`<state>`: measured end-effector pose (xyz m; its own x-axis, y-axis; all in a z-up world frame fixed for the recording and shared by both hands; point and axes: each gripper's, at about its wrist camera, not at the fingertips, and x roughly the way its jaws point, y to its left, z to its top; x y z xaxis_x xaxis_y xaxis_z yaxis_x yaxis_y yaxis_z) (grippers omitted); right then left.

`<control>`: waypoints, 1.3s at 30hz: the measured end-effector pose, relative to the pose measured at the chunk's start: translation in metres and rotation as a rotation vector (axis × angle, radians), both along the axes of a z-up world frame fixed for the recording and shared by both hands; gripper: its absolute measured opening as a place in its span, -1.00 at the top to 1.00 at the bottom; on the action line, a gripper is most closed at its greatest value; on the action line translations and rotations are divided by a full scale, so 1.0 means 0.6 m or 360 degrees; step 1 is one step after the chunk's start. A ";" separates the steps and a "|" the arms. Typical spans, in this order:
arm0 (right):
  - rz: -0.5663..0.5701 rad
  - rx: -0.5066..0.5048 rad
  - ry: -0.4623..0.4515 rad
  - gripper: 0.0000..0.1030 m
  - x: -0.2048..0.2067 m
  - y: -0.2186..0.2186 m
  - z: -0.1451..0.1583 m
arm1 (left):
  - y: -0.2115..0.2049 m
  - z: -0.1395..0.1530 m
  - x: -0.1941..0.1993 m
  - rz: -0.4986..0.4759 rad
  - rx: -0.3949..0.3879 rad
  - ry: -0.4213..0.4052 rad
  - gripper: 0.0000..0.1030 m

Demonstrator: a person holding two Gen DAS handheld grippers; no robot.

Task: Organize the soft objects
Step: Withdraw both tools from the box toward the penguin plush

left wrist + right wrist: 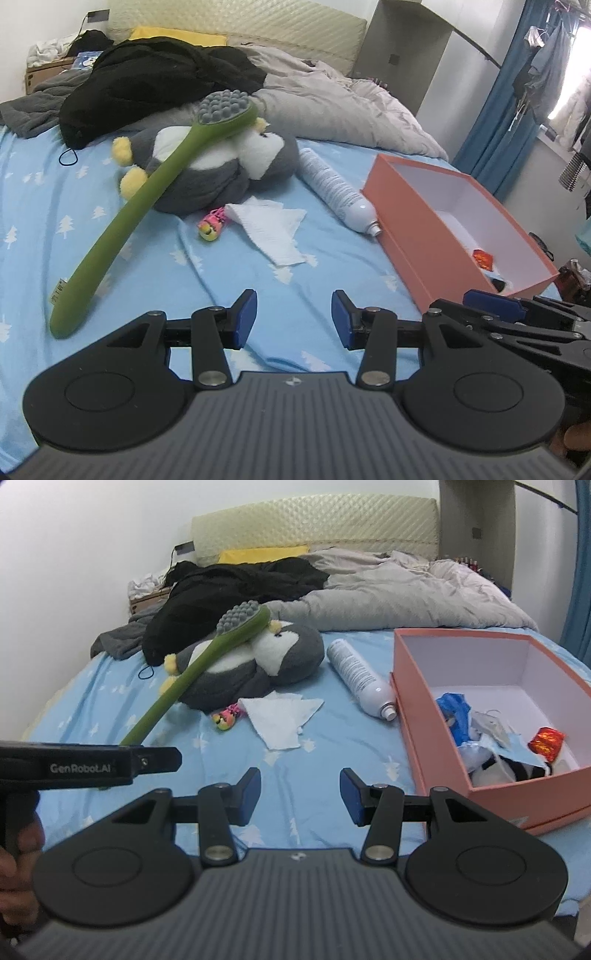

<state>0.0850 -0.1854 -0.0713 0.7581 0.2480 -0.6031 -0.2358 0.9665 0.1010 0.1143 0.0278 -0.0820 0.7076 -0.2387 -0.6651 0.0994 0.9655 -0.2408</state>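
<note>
A grey and white plush penguin (221, 162) (258, 664) lies on the blue bed sheet. A long green massage brush (147, 199) (207, 657) leans across it. In front lie a white cloth (273, 229) (284, 716) and a small pink and yellow toy (212, 223) (227, 716). A white bottle (332, 184) (362, 675) lies beside the pink box (413, 251) (421, 738), which holds several soft items (495, 746). My left gripper (293, 319) and my right gripper (300, 797) hover open over bare sheet, nothing between the fingers.
A black garment (147, 81) (229, 594) and a grey quilt (332, 107) (406, 590) are piled at the back by the headboard. The right gripper's body (517, 317) shows low right in the left view; the left gripper's body (85, 766) shows at left in the right view.
</note>
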 end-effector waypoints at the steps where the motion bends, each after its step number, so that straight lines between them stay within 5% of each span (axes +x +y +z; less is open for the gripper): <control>1: 0.0004 -0.0013 0.0005 0.03 0.006 0.003 -0.004 | 0.003 -0.008 0.007 0.0011 0.0005 0.0013 0.02; 14: 0.0167 -0.0110 0.0087 0.02 0.118 0.043 -0.080 | 0.042 -0.105 0.137 0.0128 0.0073 0.0107 0.01; 17: 0.0230 -0.0126 0.0090 -0.25 0.152 0.060 -0.095 | 0.048 -0.119 0.174 0.0141 0.0124 0.0098 -0.03; 20: 0.0305 -0.0151 0.0066 -0.29 0.185 0.080 -0.110 | 0.056 -0.130 0.210 0.0146 0.0157 0.0095 -0.10; 39: 0.0436 -0.0200 0.0104 -0.28 0.337 0.141 -0.210 | 0.091 -0.197 0.341 0.0159 0.0071 0.0141 -0.10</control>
<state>0.2872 -0.1005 -0.1971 0.6320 0.3581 -0.6873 -0.4861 0.8739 0.0083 0.3190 0.0825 -0.2000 0.6641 -0.1390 -0.7346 -0.0174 0.9794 -0.2010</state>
